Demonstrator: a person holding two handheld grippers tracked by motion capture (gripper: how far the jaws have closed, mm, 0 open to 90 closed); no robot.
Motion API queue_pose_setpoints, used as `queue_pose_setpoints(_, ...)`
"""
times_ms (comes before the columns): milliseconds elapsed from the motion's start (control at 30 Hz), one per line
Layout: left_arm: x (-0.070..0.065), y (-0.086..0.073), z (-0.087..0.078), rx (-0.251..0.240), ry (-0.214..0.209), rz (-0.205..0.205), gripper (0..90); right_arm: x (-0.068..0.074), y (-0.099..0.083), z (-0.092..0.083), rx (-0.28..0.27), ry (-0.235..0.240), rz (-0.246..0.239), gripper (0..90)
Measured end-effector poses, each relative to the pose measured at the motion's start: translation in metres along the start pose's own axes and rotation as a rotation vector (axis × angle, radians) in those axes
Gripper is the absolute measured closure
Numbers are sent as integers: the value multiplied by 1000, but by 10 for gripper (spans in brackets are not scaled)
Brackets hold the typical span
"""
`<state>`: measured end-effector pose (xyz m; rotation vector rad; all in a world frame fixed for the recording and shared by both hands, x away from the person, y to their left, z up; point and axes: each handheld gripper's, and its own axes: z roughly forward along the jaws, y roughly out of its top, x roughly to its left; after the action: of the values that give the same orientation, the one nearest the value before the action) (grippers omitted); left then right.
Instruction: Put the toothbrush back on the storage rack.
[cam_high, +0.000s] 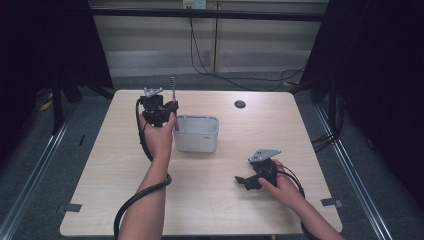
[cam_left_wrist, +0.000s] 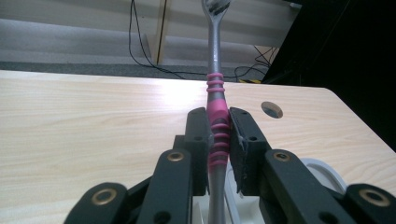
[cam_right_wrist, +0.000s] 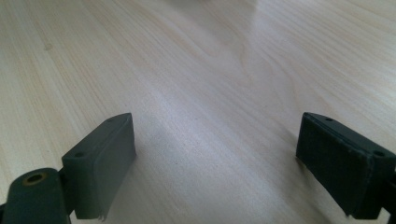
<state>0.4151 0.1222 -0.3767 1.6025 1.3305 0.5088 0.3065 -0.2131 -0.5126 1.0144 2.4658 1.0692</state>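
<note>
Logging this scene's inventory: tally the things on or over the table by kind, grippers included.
Black two-jaw grippers: 2, left and right
Grey toothbrush with pink ribbed grip: 1
White rounded plastic bin: 1
Total: 4

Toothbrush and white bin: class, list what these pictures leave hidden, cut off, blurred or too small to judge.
- Toothbrush head: cut off by the top edge in the left gripper view; too small in the high view.
- Toothbrush lower end: hidden behind the left gripper jaws.
- Bin contents: too small and shaded in the high view.
- Bin in the right gripper view: a blurred pale patch at the top edge.
</note>
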Motion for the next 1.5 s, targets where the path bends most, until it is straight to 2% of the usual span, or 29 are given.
queue_pose_setpoints(333, 1, -11, 1, 13, 1, -3, 785, 0, 0, 0, 1, 1, 2, 111)
queue_pose_setpoints(900, -1, -19, -1, 28, -6, 1, 783, 0, 0, 0, 1, 1, 2, 111)
queue_pose_setpoints(1500, -8, -28, 1, 51, -21, 42, 783, 0, 0, 0, 2, 2, -1, 111)
